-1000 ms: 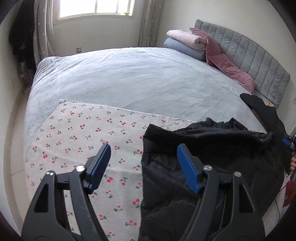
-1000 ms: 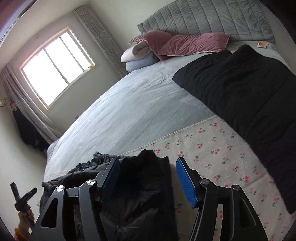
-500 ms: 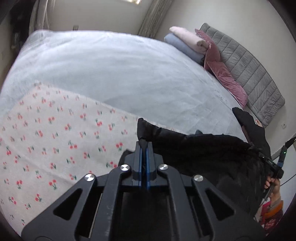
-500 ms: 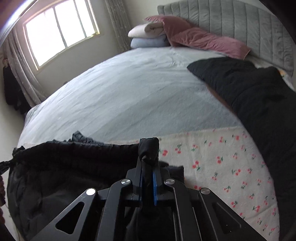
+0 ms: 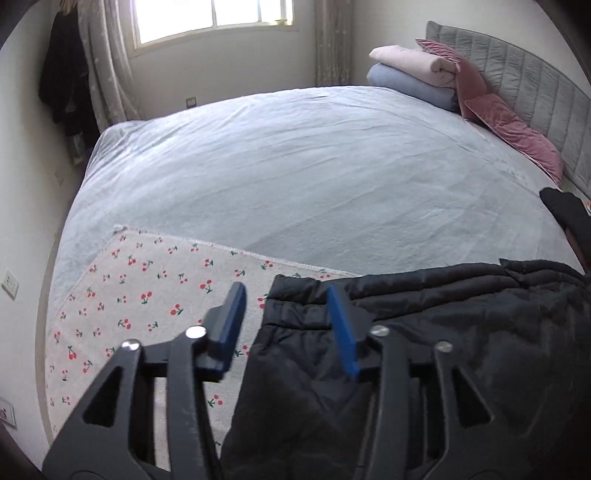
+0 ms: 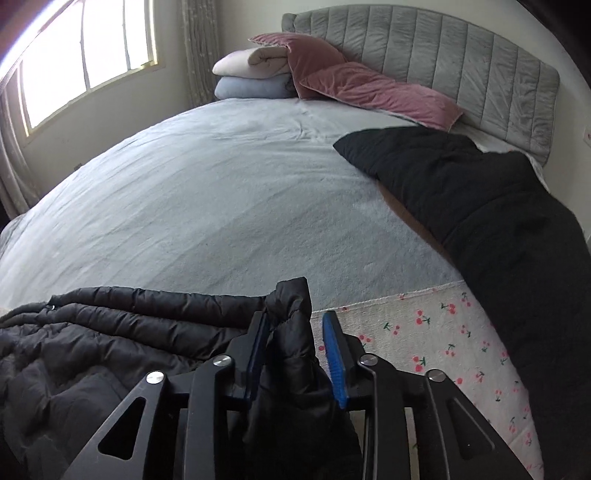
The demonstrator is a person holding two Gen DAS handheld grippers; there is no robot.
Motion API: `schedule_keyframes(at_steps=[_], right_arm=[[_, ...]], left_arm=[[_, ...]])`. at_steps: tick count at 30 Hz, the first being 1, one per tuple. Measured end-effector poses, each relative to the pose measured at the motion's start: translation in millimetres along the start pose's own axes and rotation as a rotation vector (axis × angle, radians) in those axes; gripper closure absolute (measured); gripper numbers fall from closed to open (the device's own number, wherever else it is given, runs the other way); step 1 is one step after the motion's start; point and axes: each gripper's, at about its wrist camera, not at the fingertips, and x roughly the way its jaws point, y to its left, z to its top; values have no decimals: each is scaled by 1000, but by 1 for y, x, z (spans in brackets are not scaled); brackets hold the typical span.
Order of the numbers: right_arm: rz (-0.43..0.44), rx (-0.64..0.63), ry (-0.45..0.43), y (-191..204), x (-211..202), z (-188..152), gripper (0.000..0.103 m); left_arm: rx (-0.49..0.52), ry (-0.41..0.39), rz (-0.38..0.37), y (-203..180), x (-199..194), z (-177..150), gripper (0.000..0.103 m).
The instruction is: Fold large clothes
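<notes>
A black quilted puffer jacket (image 5: 443,332) lies on a cherry-print cloth (image 5: 147,295) at the near edge of the bed. My left gripper (image 5: 286,314) is open, its blue pads astride the jacket's left corner. In the right wrist view the jacket (image 6: 92,339) stretches to the left, and its right corner (image 6: 291,317) stands up between the blue pads of my right gripper (image 6: 295,332), which is open with a gap on the right side.
The wide pale-blue bed cover (image 5: 314,166) lies beyond. Folded pink and blue blankets (image 5: 413,74), maroon pillows (image 6: 369,88) and a grey headboard (image 6: 461,62) are at the far end. Another black garment (image 6: 480,206) lies along the bed's right side. A window (image 5: 214,18) is behind.
Both grippers were shut on the jacket's corners half a second ago and have now opened. The jacket's upper edge now lies spread in a line across the cloth.
</notes>
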Motion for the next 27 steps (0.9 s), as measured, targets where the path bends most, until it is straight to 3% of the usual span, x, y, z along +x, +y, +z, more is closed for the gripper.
schedule_keyframes(at_steps=[1,3,7,10,12,14,16,18,20,23,27], right_arm=[[15,-17,-30,11,-12,0,51],[85,-50,-42,43,-29,-1,49],[280,-137,5,133,-45,-18,46],[304,-189,69,161,-30,-35,46],[259,-204,80,144,-21,-40,46],[181,-174,85,100,-10,-38,46],[106,-80,107,35,2,-35,47],[-54,6,129,-24,6,-37,46],[-49,101,138,-59,-5,-42,44],[5,117,92,-52,-40,-46,44],[173,-30,39,34,-88,-56,42]], left_arm=[[22,-20,-18,-12,-12,1,44],[33,-19,-108,-40,-30,1,43],[27,22,-267,-100,-41,-10,37],[79,81,-232,-117,-22,-27,37],[143,104,-152,-103,-8,-37,37],[141,96,-89,-66,-1,-42,36],[92,107,2,-17,4,-44,36],[43,131,79,22,4,-45,34],[-21,132,92,43,-10,-46,35],[-33,82,7,28,-47,-49,36],[61,23,-158,-45,-92,-58,34]])
